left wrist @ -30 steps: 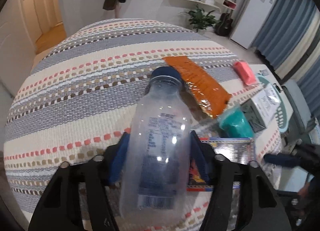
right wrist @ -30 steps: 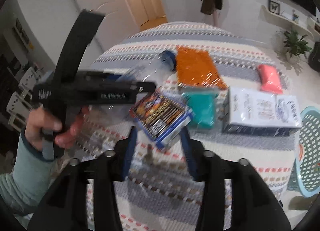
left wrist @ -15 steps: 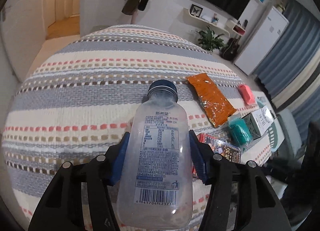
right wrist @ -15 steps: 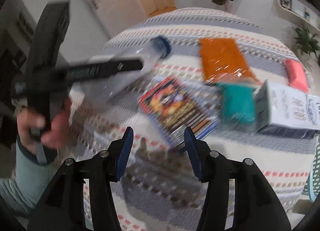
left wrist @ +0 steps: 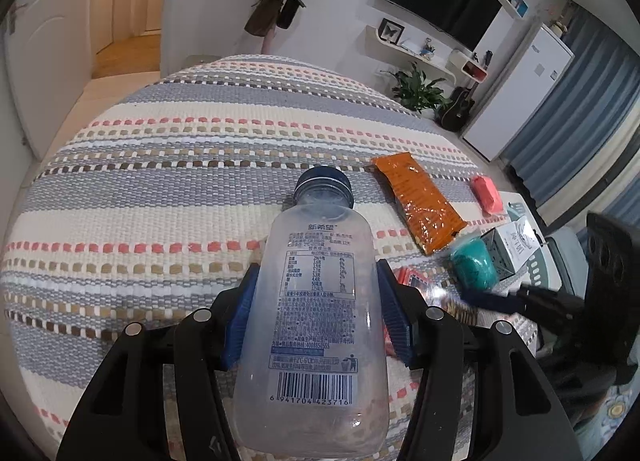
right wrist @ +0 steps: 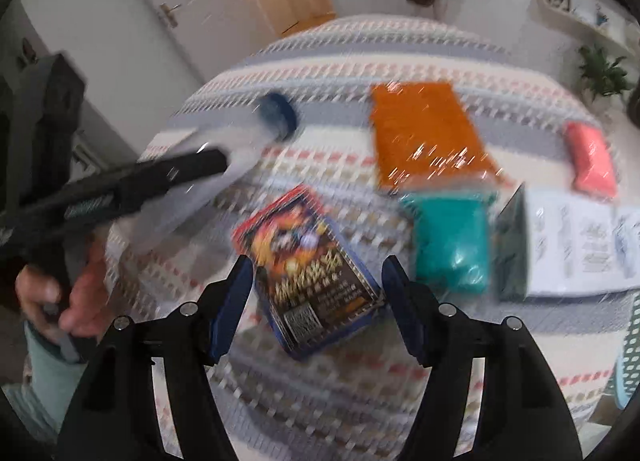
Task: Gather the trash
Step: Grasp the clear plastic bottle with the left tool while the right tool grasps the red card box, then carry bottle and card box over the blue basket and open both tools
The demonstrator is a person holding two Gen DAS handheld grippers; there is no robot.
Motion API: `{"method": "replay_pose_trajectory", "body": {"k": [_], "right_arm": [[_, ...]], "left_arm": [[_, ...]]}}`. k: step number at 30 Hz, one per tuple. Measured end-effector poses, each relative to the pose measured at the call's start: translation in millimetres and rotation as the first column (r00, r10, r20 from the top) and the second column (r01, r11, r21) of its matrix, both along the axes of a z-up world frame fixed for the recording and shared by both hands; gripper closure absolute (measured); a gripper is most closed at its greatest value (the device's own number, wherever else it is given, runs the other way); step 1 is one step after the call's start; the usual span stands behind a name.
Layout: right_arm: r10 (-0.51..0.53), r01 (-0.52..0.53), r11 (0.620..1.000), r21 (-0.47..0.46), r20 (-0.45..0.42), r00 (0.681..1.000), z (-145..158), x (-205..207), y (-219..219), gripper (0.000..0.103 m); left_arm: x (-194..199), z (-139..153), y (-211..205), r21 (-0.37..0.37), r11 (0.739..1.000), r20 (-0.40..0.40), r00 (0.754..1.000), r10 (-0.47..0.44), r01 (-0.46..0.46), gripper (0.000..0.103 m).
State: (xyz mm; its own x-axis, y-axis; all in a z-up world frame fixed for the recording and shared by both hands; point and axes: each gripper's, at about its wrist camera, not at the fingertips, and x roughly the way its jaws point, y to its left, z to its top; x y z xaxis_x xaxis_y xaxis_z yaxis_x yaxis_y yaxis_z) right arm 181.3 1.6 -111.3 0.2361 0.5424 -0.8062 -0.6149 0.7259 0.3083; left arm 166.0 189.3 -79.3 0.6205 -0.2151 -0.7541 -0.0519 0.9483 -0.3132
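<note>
My left gripper (left wrist: 316,293) is shut on an empty clear plastic bottle (left wrist: 316,325) with a blue cap, held above the striped tablecloth (left wrist: 160,189). The bottle also shows in the blurred right wrist view (right wrist: 224,165), at the left. My right gripper (right wrist: 316,281) is open, its jaws on either side of a colourful flat packet (right wrist: 308,265) lying on the cloth. Beyond lie an orange snack bag (right wrist: 424,133), a teal pouch (right wrist: 452,241), a pink pouch (right wrist: 592,161) and a white carton (right wrist: 580,241).
A pale mesh basket (right wrist: 630,345) stands at the table's right edge. The right gripper body (left wrist: 560,301) shows at the right of the left wrist view. Doors, a plant, a television and a fridge stand beyond the table.
My left gripper has lifted the bottle up and back from the cloth. My right gripper has moved forward over the colourful packet, jaws still open.
</note>
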Motion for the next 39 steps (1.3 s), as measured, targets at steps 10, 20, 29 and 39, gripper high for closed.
{"method": "replay_pose_trajectory", "body": {"k": [10, 20, 29, 39], "right_arm": [[0.037, -0.031, 0.995, -0.098, 0.058, 0.998, -7.9, -30.6, 25.9, 0.030], [0.024, 0.018, 0.983, -0.185, 0.221, 0.975, -10.7, -39.8, 52.4, 0.045], [-0.044, 0.065, 0.992, -0.105, 0.196, 0.980, 9.7, -39.0, 5.6, 0.045], [-0.095, 0.088, 0.995, 0.041, 0.247, 0.964, 64.0, -63.0, -43.1, 0.045]], "left_arm": [[2.4, -6.9, -8.9, 0.047, 0.999, -0.043, 0.999, 0.003, -0.001, 0.049], [0.9, -8.2, 1.0, 0.093, 0.995, -0.070, 0.996, 0.049, -0.042, 0.049], [21.3, -13.8, -15.8, 0.161, 0.987, -0.150, 0.987, 0.051, -0.027, 0.045], [7.1, 27.3, -43.7, 0.115, 0.993, 0.037, 0.999, 0.021, -0.025, 0.049]]}}
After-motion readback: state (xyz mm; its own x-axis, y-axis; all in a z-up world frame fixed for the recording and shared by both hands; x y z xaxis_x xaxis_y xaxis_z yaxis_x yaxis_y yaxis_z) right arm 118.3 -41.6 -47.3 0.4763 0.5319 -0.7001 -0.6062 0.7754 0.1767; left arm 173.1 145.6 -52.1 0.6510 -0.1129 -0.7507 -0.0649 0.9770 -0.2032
